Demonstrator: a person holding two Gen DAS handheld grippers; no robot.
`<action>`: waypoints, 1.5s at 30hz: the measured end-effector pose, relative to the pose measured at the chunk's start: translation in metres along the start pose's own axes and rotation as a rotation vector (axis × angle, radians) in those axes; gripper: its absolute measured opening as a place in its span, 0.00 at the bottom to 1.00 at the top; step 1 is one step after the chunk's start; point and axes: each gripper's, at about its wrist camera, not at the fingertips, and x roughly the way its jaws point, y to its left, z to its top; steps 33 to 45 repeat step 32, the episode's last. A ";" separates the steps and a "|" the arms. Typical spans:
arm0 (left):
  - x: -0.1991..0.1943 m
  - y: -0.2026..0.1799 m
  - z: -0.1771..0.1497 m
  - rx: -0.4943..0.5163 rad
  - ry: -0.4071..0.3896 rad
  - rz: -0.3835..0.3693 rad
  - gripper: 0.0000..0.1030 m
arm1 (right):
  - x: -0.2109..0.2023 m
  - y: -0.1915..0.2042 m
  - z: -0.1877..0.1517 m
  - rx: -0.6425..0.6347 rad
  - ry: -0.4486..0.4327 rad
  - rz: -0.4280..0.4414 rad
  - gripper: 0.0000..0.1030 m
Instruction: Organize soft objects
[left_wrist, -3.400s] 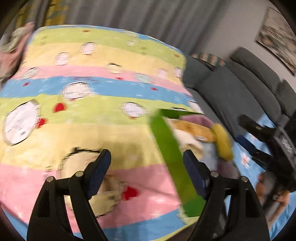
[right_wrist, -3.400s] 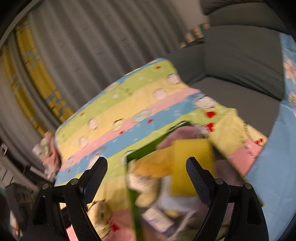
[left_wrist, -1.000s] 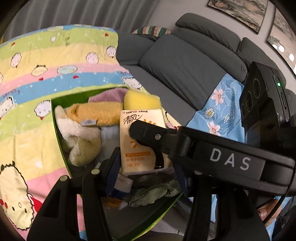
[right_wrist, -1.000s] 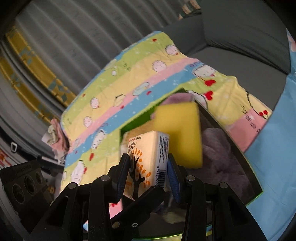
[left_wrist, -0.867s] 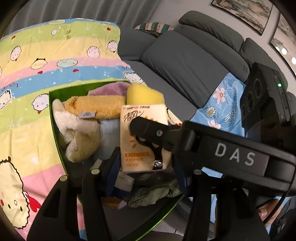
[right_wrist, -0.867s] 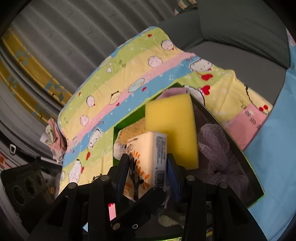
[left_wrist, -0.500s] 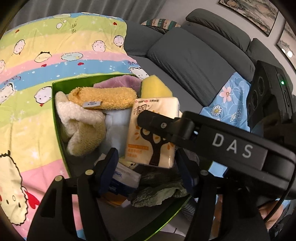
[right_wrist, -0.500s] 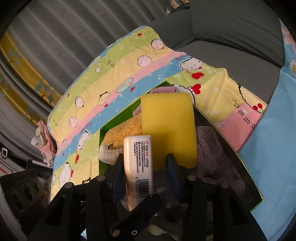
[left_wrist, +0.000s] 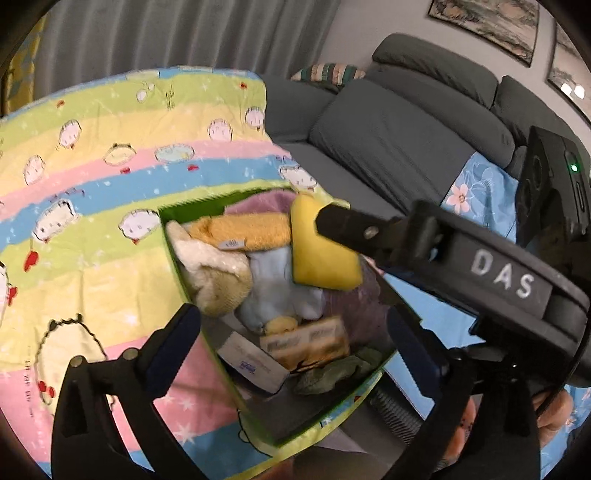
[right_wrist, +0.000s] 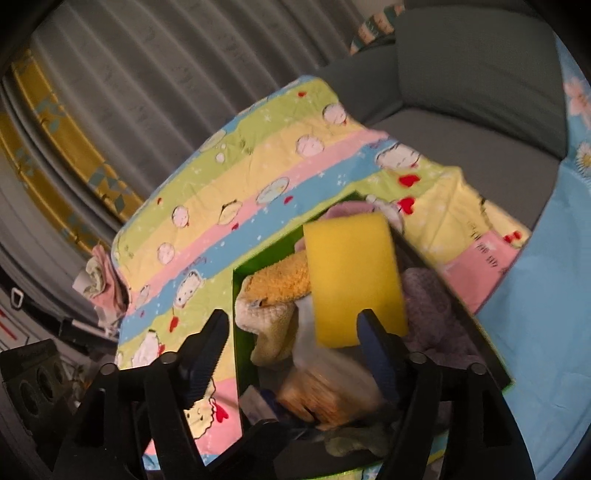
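Note:
A green box (left_wrist: 173, 258) on the blanket holds soft things: a yellow sponge (left_wrist: 321, 258), an orange towel (left_wrist: 243, 230), a cream towel (left_wrist: 214, 273), a light blue cloth (left_wrist: 277, 284) and a purple cloth (left_wrist: 258, 201). An orange-and-cream tissue pack (left_wrist: 306, 341) lies loose near the box's front, blurred in the right wrist view (right_wrist: 325, 391). My left gripper (left_wrist: 295, 339) hangs above the box with its jaws opening wide, and nothing touches its pads. My right gripper (right_wrist: 291, 347) is also opening above the pack, which it no longer holds. The sponge (right_wrist: 354, 280) stands just beyond it.
The box rests on a striped cartoon blanket (left_wrist: 92, 184) spread over a grey sofa (left_wrist: 388, 147). A blue floral cloth (left_wrist: 476, 184) lies to the right. The right gripper's black body (left_wrist: 498, 280) crosses the left wrist view. Grey curtains (right_wrist: 166, 92) hang behind.
The right gripper let go of the tissue pack, which dropped flat into the box. Both grippers opened, and the left one drew back and up from the box.

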 end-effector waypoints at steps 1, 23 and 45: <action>-0.004 0.000 0.000 0.001 -0.006 0.007 0.99 | -0.007 0.004 0.000 -0.004 -0.025 -0.009 0.80; -0.028 0.020 -0.007 -0.034 -0.018 0.100 0.99 | -0.042 0.043 -0.009 -0.134 -0.145 -0.186 0.93; -0.032 0.030 -0.010 -0.059 -0.028 0.080 0.99 | -0.037 0.051 -0.011 -0.154 -0.140 -0.227 0.93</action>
